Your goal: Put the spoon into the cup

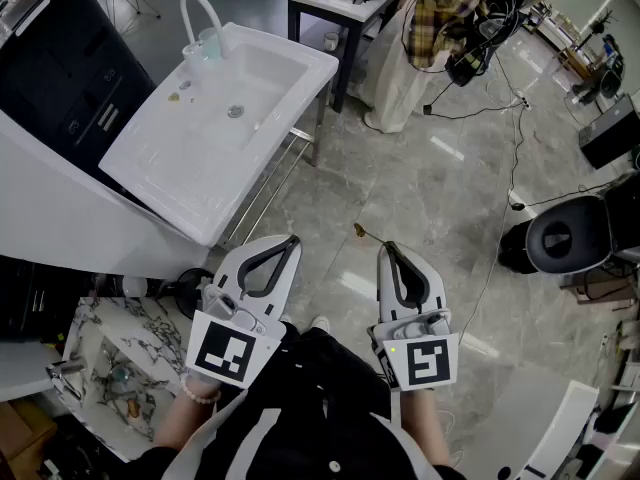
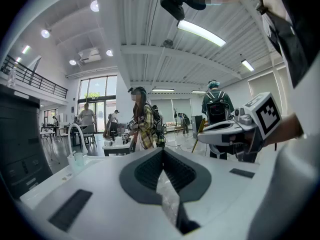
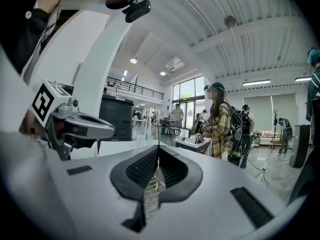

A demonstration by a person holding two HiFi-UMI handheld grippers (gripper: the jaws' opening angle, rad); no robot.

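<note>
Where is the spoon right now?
In the head view, the spoon pokes out from the tip of the right gripper, pinched there above the grey floor, to the lower right of the white sink.

Left gripper (image 1: 292, 238) closed, right gripper (image 1: 386, 247) clamping the spoon (image 1: 360, 231).

Two tools are showing, left tool (image 1: 295, 239) and right tool (image 1: 386, 247); one spoon (image 1: 359, 231), one cup (image 1: 209, 44), one sink (image 1: 160, 168).
</note>
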